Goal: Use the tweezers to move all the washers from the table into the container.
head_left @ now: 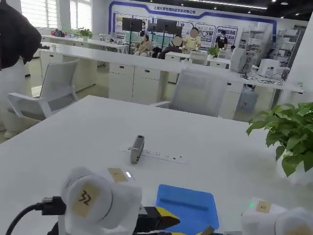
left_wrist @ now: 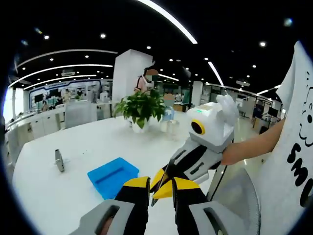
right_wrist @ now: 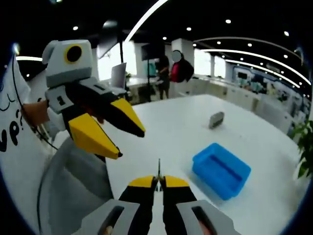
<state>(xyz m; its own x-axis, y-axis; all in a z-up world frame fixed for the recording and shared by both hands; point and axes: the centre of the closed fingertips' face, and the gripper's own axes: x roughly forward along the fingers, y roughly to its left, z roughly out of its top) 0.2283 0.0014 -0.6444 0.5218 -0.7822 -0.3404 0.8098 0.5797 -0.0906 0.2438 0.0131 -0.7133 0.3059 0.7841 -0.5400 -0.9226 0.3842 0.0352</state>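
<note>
A blue container (head_left: pixel 186 190) (left_wrist: pixel 110 188) (right_wrist: pixel 215 181) sits on the white table (head_left: pixel 73 147), close in front of me. My right gripper (right_wrist: pixel 158 180) (left_wrist: pixel 163 179) is shut on thin metal tweezers (right_wrist: pixel 159 168) (left_wrist: pixel 165 175), whose tip points forward. My left gripper (left_wrist: pixel 159 188) (right_wrist: pixel 130 144) is open with nothing between its own jaws. The two grippers face each other near the table's front edge, beside the container. In the head view the left gripper's body (head_left: pixel 102 200) is at the bottom left and the right gripper's body (head_left: pixel 276 220) at the bottom right.
A small grey block (head_left: pixel 137 148) (left_wrist: pixel 59 160) (right_wrist: pixel 216 119) rests on a white strip beyond the container. A potted plant (head_left: pixel 288 137) (left_wrist: pixel 142 107) stands at the table's right side. Two white chairs (head_left: pixel 54 93) stand along the far edge. People sit at desks behind.
</note>
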